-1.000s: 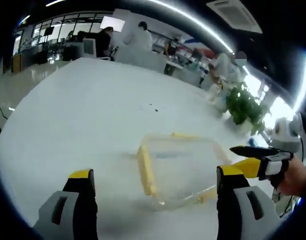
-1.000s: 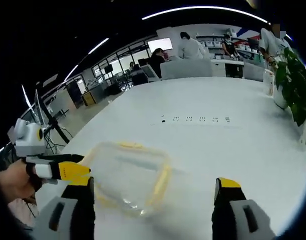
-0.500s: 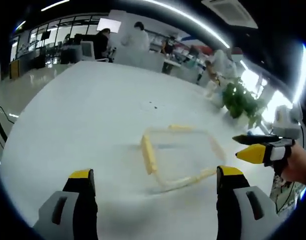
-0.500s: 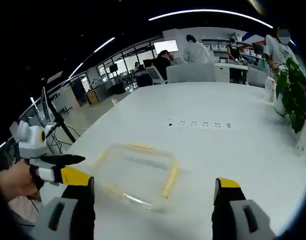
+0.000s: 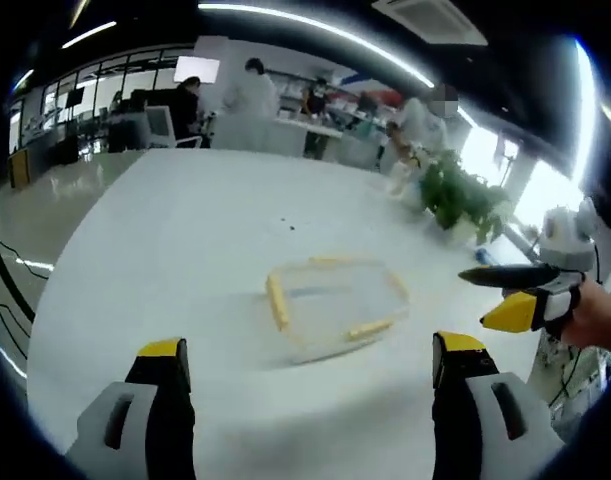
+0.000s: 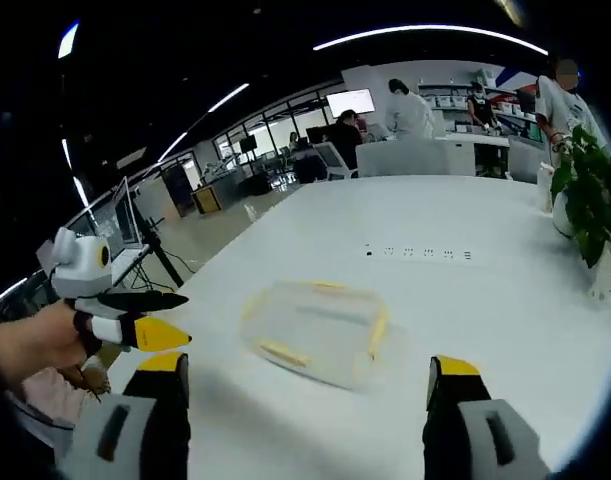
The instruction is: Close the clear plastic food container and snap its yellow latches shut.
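While both grippers hover with jaws apart and empty, the clear plastic food container [image 5: 330, 308] with yellow latches [image 5: 276, 300] lies lid-on upon the white table [image 5: 165, 250]. From the right gripper view, a row of table sockets [image 6: 417, 254] shows beyond it, and the left gripper [image 6: 150, 317]; the right gripper [image 5: 515, 294] appears in the left gripper view.

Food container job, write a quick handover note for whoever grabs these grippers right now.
Left gripper: open, empty, back from the box.
Right gripper: open, empty, also clear of it.
Container: flat on the white table, between both grippers, lid on, untouched.
Yellow latches: appear folded down along the rim, but too blurred to confirm.
Left: check each latch and press any loose one shut.
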{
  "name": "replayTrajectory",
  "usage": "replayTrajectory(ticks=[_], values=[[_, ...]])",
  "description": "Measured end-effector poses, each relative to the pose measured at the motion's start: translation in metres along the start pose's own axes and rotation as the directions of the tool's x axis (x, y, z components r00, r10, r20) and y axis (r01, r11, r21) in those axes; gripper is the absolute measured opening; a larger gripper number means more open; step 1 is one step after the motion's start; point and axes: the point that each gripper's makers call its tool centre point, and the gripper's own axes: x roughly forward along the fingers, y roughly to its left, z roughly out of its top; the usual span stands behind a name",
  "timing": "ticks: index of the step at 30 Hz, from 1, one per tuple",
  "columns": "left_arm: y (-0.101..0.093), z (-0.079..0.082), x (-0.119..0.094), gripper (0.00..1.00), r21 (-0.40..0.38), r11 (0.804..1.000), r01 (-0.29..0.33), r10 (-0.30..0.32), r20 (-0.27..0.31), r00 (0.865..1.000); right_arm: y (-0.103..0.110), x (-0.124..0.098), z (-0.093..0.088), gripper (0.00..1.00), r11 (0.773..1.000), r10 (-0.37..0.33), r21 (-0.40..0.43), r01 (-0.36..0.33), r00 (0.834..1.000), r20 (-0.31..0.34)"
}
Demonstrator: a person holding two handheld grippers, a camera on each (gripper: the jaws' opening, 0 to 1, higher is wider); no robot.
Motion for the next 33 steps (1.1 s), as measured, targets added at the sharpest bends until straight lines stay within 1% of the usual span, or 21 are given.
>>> replayTrajectory(ticks=[2, 6, 8, 10, 13, 15, 18, 20, 21, 22, 23, 24, 26, 27, 28, 30, 31, 33], values=[[-0.006, 0.0, -0.012, 0.99, 0.014, 1.0, 0.007, -0.007, 0.001, 1.0, 0.006, -0.012, -0.001, 1.0, 1.0, 0.009, 0.0, -0.009, 1.0, 0.007], [-0.015, 0.0, -0.04, 0.99, 0.0, 1.0, 0.006, -0.006, 0.022, 1.0, 0.017, -0.04, -0.004, 1.0, 1.0, 0.011, -0.006, -0.011, 1.0, 0.028], [-0.021, -0.003, -0.056, 0.99, 0.002, 1.0, 0.015, -0.015, 0.027, 1.0, 0.021, -0.055, -0.006, 1.0, 1.0, 0.009, -0.008, -0.009, 0.999, 0.039], [-0.027, -0.006, -0.071, 0.99, 0.022, 1.0, 0.022, -0.022, 0.029, 0.999, 0.025, -0.072, -0.006, 1.0, 1.0, 0.01, -0.005, -0.01, 0.998, 0.056], [-0.03, -0.013, -0.088, 0.99, 0.038, 0.999, 0.039, -0.039, 0.016, 0.999, 0.029, -0.093, -0.008, 1.0, 1.0, 0.006, -0.018, -0.005, 0.997, 0.074], [-0.029, -0.016, -0.103, 0.99, 0.056, 0.998, 0.036, -0.037, 0.018, 0.999, 0.029, -0.107, -0.013, 1.0, 0.999, -0.006, -0.047, 0.01, 0.997, 0.075], [-0.026, -0.019, -0.119, 0.99, 0.066, 0.997, 0.04, -0.042, 0.023, 0.999, 0.03, -0.129, -0.02, 1.0, 0.999, -0.009, -0.051, 0.013, 0.996, 0.084], [-0.026, -0.023, -0.128, 0.99, 0.09, 0.995, 0.049, -0.051, 0.015, 0.999, 0.027, -0.138, -0.025, 1.0, 0.996, -0.018, -0.091, 0.025, 0.997, 0.074], [-0.026, -0.025, -0.134, 0.99, 0.115, 0.992, 0.059, -0.061, 0.01, 0.998, 0.025, -0.145, -0.029, 1.0, 0.995, -0.019, -0.098, 0.027, 0.997, 0.076], [-0.026, -0.027, -0.139, 0.99, 0.122, 0.99, 0.067, -0.068, 0.008, 0.998, 0.024, -0.148, -0.03, 1.0, 0.995, -0.019, -0.095, 0.027, 0.997, 0.078], [-0.024, -0.029, -0.145, 0.99, 0.121, 0.99, 0.074, -0.076, 0.006, 0.997, 0.02, -0.158, -0.035, 1.0, 0.996, -0.018, -0.085, 0.025, 0.996, 0.083], [-0.023, -0.031, -0.149, 0.99, 0.123, 0.99, 0.074, -0.075, 0.004, 0.997, 0.02, -0.162, -0.038, 1.0, 0.997, -0.012, -0.081, 0.019, 0.996, 0.088], [-0.012, -0.037, -0.157, 0.99, 0.186, 0.981, 0.052, -0.05, -0.018, 0.999, 0.017, -0.169, -0.047, 1.0, 0.994, -0.022, -0.103, 0.03, 0.997, 0.073], [-0.007, -0.04, -0.161, 0.99, 0.204, 0.978, 0.038, -0.034, -0.023, 0.999, 0.01, -0.174, -0.055, 1.0, 0.991, -0.053, -0.123, 0.06, 0.997, 0.058], [-0.005, -0.042, -0.165, 0.99, 0.204, 0.978, 0.032, -0.027, -0.03, 0.999, 0.006, -0.179, -0.059, 1.0, 0.987, -0.076, -0.137, 0.084, 0.995, 0.06], [0.0, -0.045, -0.172, 0.99, 0.186, 0.982, 0.031, -0.027, -0.026, 0.999, 0.005, -0.185, -0.072, 1.0, 0.989, -0.085, -0.114, 0.091, 0.995, 0.057], [0.0, -0.046, -0.175, 0.99, 0.173, 0.984, 0.033, -0.029, -0.021, 0.999, 0.002, -0.187, -0.077, 1.0, 0.992, -0.094, -0.083, 0.098, 0.994, 0.051], [0.002, -0.051, -0.182, 0.99, 0.163, 0.986, 0.036, -0.035, -0.009, 0.999, 0.0, -0.192, -0.087, 1.0, 0.994, -0.097, -0.053, 0.1, 0.994, 0.059]])
